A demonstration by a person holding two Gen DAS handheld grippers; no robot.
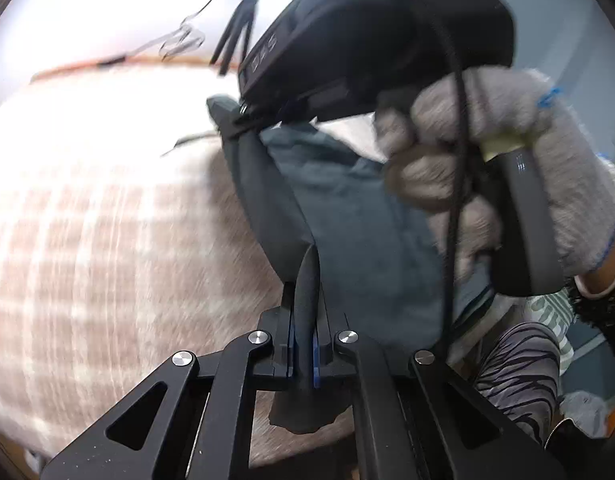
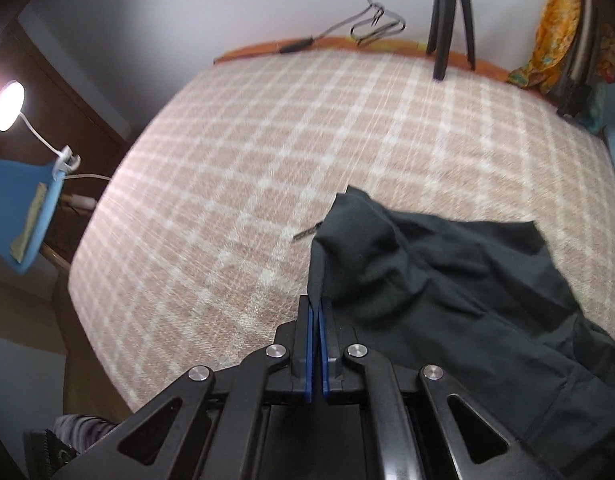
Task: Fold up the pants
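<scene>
Dark grey-green pants [image 2: 447,288] lie bunched on a checked pink-and-white blanket [image 2: 267,160], with one edge lifted. In the right wrist view my right gripper [image 2: 315,300] is shut on that raised edge, fabric pinched between its blue pads. In the left wrist view my left gripper [image 1: 306,300] is shut on another fold of the pants [image 1: 359,240], and a flap hangs below its fingers. The right gripper [image 1: 239,114] also shows there at upper centre, held by a gloved hand [image 1: 507,152] and pinching the cloth's far corner.
A black tripod [image 2: 451,20] and a coiled cable [image 2: 371,24] stand at the blanket's far edge. A lit lamp [image 2: 7,100] and a blue object [image 2: 23,212] are to the left. Colourful clothes [image 2: 555,32] hang at far right. A person's striped trouser leg [image 1: 519,372] is close by.
</scene>
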